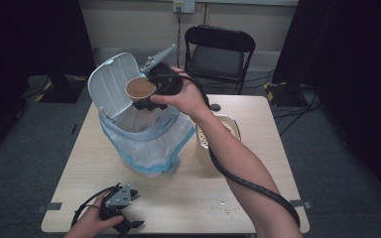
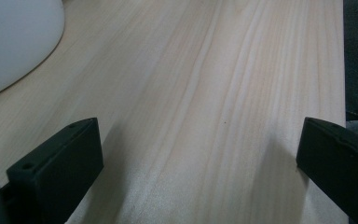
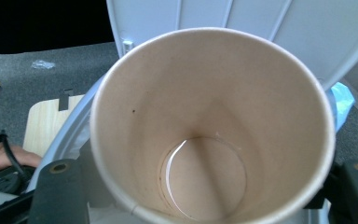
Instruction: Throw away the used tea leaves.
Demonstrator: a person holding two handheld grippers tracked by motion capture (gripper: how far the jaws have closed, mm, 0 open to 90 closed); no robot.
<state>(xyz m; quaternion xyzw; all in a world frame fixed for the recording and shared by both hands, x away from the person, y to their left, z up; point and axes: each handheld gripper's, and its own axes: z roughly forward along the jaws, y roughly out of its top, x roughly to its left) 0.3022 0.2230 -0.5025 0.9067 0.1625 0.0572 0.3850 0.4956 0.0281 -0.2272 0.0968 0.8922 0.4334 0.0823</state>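
My right gripper (image 1: 146, 101) is shut on a brown paper cup (image 1: 140, 89), held above the open mouth of a white bin (image 1: 144, 148) lined with a plastic bag. In the right gripper view the cup (image 3: 209, 126) lies on its side between the black jaws with its empty inside facing the camera, and the raised bin lid (image 3: 261, 28) stands behind it. The lid (image 1: 110, 85) stands upright at the bin's left. My left gripper (image 1: 129, 210) rests open near the table's front left edge. Bare wood lies between its fingers (image 2: 56, 168).
A cream bowl-like container (image 1: 230, 126) sits right of the bin, partly behind the forearm. Crumbs (image 1: 221, 207) lie on the wooden table (image 1: 248, 198) front right. A black folding chair (image 1: 218, 54) stands beyond the far edge. The bin's white base (image 2: 14, 42) curves into the left gripper view.
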